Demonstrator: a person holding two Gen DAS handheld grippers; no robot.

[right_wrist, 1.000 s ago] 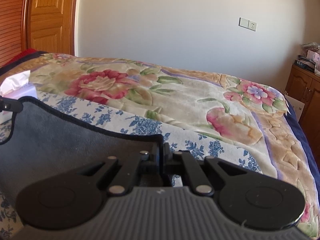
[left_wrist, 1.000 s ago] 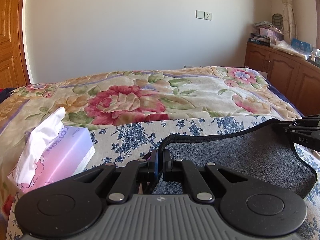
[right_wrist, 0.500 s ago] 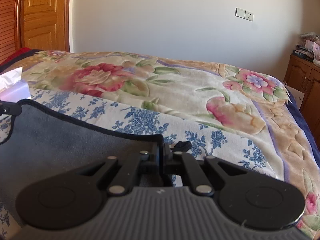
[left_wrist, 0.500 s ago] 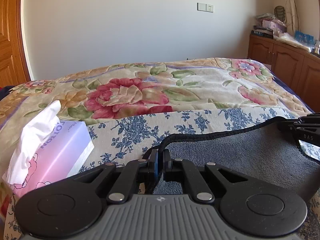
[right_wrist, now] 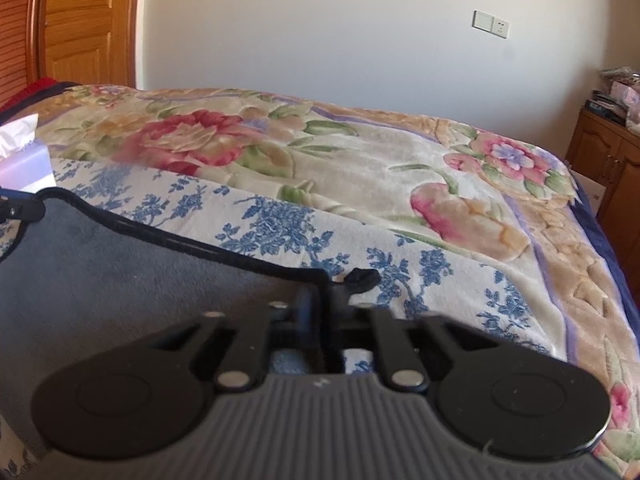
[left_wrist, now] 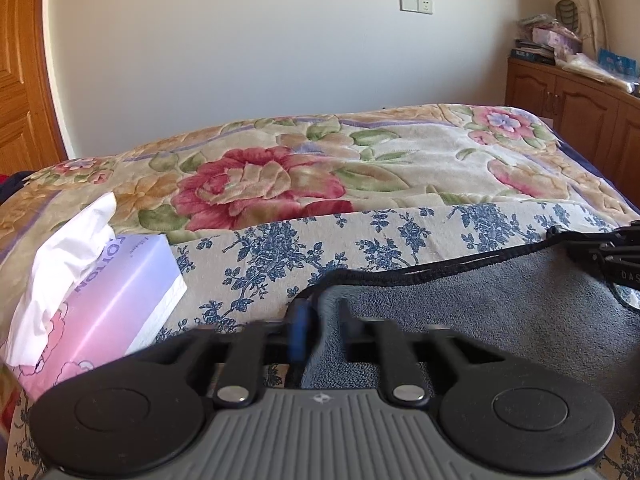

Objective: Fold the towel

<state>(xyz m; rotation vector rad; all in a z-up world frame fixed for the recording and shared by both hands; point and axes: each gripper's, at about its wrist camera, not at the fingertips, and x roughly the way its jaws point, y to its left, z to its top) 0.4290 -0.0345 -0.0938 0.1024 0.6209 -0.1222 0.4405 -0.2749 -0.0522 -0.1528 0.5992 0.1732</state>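
Plush floral bed (left_wrist: 400,168); left gripper (left_wrist: 320,320), right gripper (right_wrist: 324,308) parted around fuzzy grey towel (left_wrist: 480,312) corners.

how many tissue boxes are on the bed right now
1. The tissue box sits at the left of the bed, on the blue floral sheet, left of the grey towel. Others may lie outside view.

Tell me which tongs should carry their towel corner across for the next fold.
Probably the right tongs: parted at the towel corner, with only blue-flowered sheet beside them. The left tongs, also parted, have the tissue box close by, crowding a swing.
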